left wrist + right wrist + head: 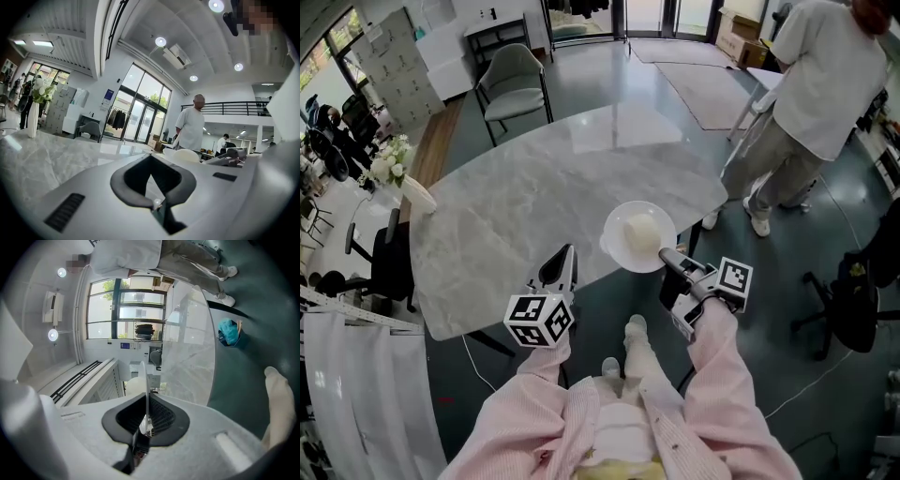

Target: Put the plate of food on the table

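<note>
A white plate [623, 246] with a pale mound of food [641, 232] is at the marble table's [534, 197] near edge, its near side jutting past the edge. Whether it rests on the top I cannot tell. My right gripper [667, 257] is shut on the plate's near rim. In the right gripper view that rim [146, 390] runs edge-on as a thin white line between the pads. My left gripper [562, 265] hovers at the table edge left of the plate, shut and holding nothing. In the left gripper view, the plate [183, 155] shows to the right.
A vase of white flowers [401, 176] stands at the table's left end. A grey chair [514, 86] is beyond the far side, and a black chair [389, 262] is at the left. A person [820, 94] stands right of the table. Another chair [853, 300] is at the far right.
</note>
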`<move>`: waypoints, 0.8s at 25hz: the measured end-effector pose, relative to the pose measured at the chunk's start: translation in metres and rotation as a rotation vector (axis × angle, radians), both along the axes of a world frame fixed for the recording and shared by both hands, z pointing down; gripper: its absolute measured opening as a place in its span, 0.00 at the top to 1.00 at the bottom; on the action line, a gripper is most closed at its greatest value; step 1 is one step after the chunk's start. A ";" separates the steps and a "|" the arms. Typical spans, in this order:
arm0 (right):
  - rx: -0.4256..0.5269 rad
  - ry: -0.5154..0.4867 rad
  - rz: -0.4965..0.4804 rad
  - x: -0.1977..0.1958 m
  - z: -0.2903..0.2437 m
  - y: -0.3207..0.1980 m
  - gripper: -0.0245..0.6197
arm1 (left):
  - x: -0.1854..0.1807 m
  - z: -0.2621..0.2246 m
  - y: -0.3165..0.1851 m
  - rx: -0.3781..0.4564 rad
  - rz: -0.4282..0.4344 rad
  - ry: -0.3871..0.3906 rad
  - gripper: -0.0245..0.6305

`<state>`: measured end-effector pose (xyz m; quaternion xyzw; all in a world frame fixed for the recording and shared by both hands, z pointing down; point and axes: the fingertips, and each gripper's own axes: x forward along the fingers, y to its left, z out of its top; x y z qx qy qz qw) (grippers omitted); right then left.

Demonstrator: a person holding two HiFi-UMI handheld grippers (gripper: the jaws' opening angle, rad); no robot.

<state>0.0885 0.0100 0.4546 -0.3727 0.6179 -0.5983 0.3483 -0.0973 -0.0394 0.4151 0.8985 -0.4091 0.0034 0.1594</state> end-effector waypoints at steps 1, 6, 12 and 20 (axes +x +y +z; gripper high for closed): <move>-0.003 0.000 0.000 0.001 0.002 -0.006 0.94 | 0.002 0.002 -0.006 -0.005 0.001 0.001 0.97; -0.015 -0.004 -0.013 0.011 0.003 -0.037 0.94 | 0.012 0.004 -0.037 -0.026 -0.010 0.006 0.97; -0.022 0.005 -0.059 0.019 0.014 -0.099 0.94 | 0.024 0.020 -0.090 -0.059 -0.034 0.006 0.97; -0.042 0.036 -0.150 0.030 0.033 -0.175 0.94 | 0.032 0.039 -0.153 -0.128 -0.107 0.015 0.97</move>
